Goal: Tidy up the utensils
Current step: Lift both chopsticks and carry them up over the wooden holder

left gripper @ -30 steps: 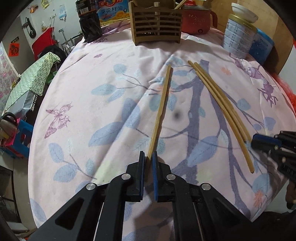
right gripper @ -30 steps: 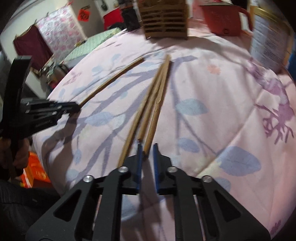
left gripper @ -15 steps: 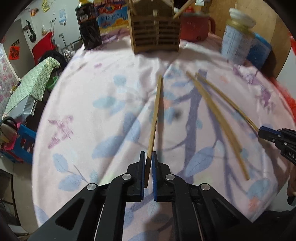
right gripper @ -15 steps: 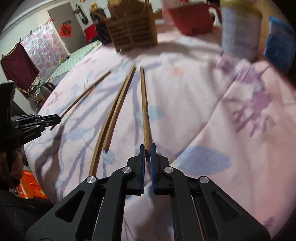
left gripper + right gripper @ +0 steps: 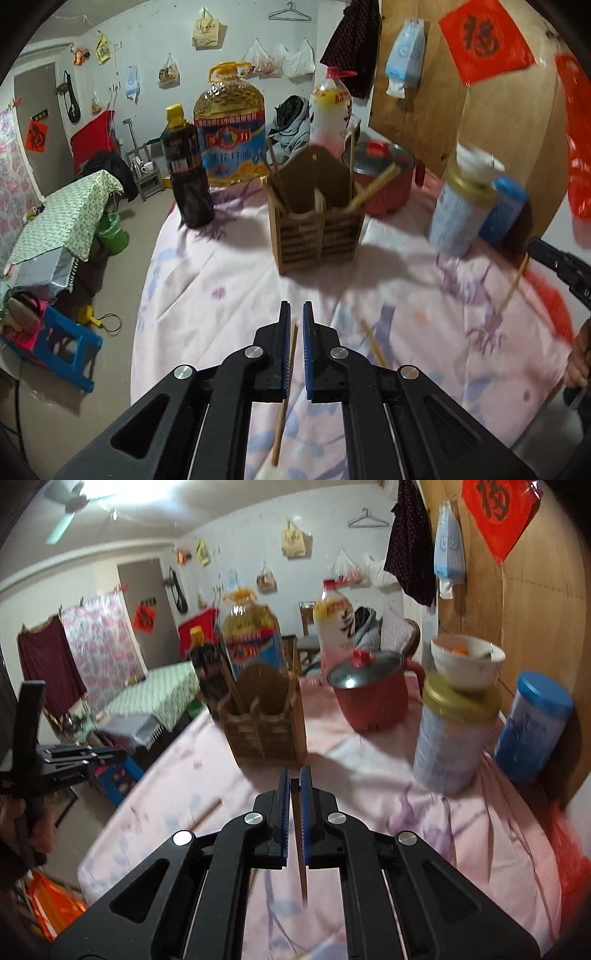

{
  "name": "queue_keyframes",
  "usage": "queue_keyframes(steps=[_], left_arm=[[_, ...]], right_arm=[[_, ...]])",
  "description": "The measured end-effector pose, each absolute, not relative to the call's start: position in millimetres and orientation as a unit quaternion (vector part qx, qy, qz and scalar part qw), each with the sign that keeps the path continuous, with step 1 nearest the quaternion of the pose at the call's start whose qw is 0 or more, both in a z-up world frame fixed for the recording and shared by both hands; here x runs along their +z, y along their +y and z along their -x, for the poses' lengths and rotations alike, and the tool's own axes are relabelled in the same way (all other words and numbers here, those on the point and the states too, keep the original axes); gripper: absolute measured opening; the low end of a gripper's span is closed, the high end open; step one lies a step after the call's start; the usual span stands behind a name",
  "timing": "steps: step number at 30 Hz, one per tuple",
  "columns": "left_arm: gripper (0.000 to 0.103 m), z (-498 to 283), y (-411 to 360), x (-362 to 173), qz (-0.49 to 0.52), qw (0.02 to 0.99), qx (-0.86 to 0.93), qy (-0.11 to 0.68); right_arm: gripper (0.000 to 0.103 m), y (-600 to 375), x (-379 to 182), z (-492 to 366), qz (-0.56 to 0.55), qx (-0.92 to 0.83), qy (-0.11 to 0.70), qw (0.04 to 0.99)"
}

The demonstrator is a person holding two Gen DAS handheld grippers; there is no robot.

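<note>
Left gripper [image 5: 296, 314]: clamps one chopstick [image 5: 286, 387] | right gripper [image 5: 294, 779]: clamps one chopstick [image 5: 300, 849] | one slatted holder [image 5: 317, 230] | counter [image 5: 229, 295].

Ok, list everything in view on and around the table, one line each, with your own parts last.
utensil holder: one, brown wood, table middle, chopsticks inside
loose chopsticks: at least one, tan, on the cloth
oil jug: one, yellow with blue label, behind the holder
dark bottle: one, yellow cap, left of the jug
white bottle: one, red cap, behind the holder
pot: one, red, lidded, right of the holder
tin: one, gold lid, white bowl on top
blue canister: one, far right
tablecloth: one, pink floral
left claw: shut on a chopstick
right claw: shut on a second chopstick
</note>
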State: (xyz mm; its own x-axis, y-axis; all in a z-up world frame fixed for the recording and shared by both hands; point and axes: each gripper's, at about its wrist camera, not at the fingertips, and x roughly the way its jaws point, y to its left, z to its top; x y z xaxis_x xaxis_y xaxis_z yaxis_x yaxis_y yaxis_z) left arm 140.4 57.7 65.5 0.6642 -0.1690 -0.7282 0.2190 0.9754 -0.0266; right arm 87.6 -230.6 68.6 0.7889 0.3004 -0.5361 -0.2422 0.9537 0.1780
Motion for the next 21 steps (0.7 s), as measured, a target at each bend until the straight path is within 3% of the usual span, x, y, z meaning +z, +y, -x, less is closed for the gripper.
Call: queue_keyframes(steps=[4,5,6,8,14,21], left_arm=[[0.007,-150.1,56.4,62.0,-0.051,0.903,-0.116,0.410],[0.012,-149.2,57.7,55.8,-0.051,0.900,-0.117,0.417],[0.025,-146.8,60.0,44.2,-0.048,0.893,-0.120,0.430],[0.040,-137.7,67.2,21.7,-0.044,0.886,-0.113,0.448],[0.040,-96.5,89.9,-58.3,-0.012,0.852,-0.098,0.515],[0.037,-63.4,97.0,-112.4,-0.033,0.842,-0.082,0.533]], right_arm=[[0.006,-225.4,70.8,-91.6,-0.049,0.138,0.291,0.945],[0.006,-222.5,69.9,-90.2,-0.050,0.137,0.293,0.945],[0.006,-221.8,65.9,-90.8,-0.053,0.136,0.297,0.944],[0.006,-221.6,60.0,-88.3,-0.055,0.134,0.303,0.942],[0.007,-215.5,55.3,-90.1,-0.056,0.140,0.310,0.939],[0.006,-213.4,64.2,-90.0,-0.047,0.149,0.301,0.941]])
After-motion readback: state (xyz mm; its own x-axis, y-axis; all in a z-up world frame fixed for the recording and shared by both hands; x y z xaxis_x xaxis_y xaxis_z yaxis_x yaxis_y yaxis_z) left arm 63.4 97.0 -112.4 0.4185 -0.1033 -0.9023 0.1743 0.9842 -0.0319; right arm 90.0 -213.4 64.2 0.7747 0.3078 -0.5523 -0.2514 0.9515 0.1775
